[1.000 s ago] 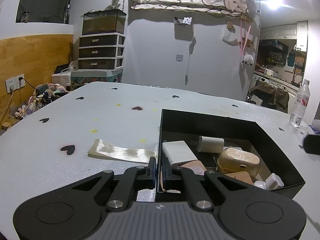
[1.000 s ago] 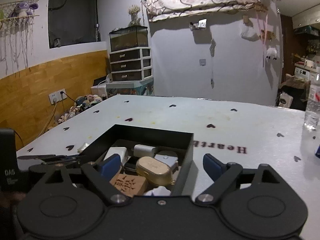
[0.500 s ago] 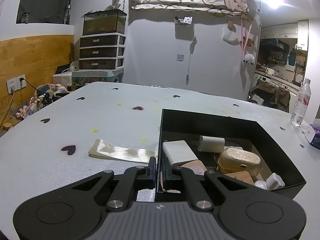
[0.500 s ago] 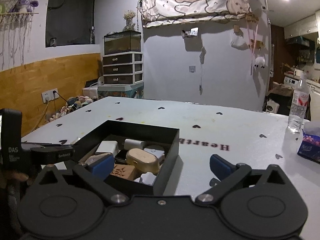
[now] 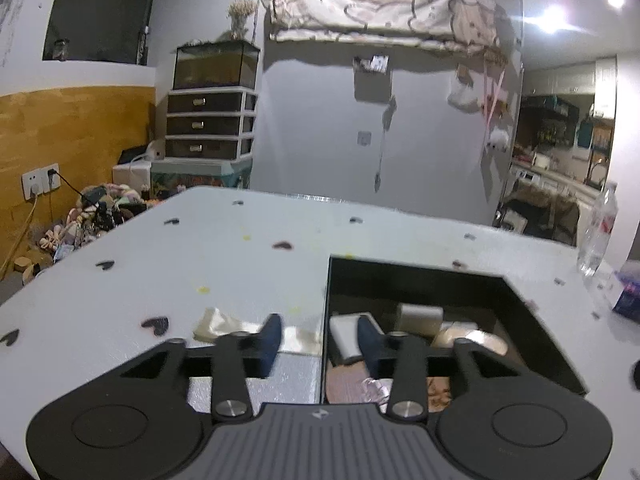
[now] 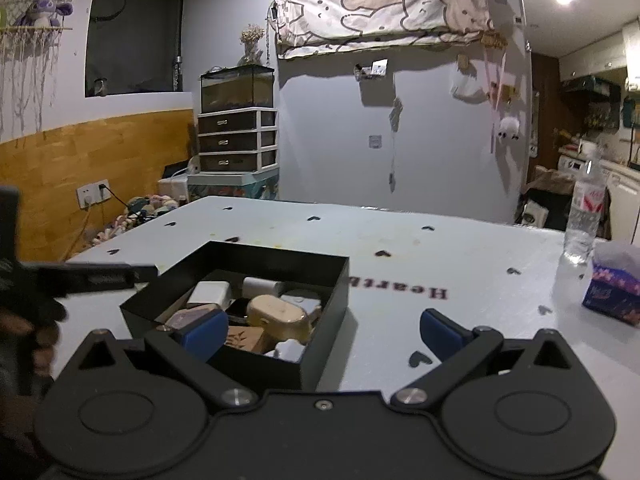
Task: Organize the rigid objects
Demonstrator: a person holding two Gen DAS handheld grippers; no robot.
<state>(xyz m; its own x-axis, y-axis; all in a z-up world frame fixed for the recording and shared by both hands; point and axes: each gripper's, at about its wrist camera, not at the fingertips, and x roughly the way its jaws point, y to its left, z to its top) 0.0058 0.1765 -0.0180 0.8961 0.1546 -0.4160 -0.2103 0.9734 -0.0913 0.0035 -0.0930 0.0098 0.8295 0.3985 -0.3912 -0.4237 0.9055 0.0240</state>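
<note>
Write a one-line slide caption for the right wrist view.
Open right tongs hover near a black box packed with small items on a heart-dotted table.

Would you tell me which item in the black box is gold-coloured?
The rounded gold case in the black box; the chargers beside it are white and the block is wooden.

Dim room, ceiling lamps (image 5: 554, 24) flaring top right; left view motion-blurred, fisheye edges bent and dark.
</note>
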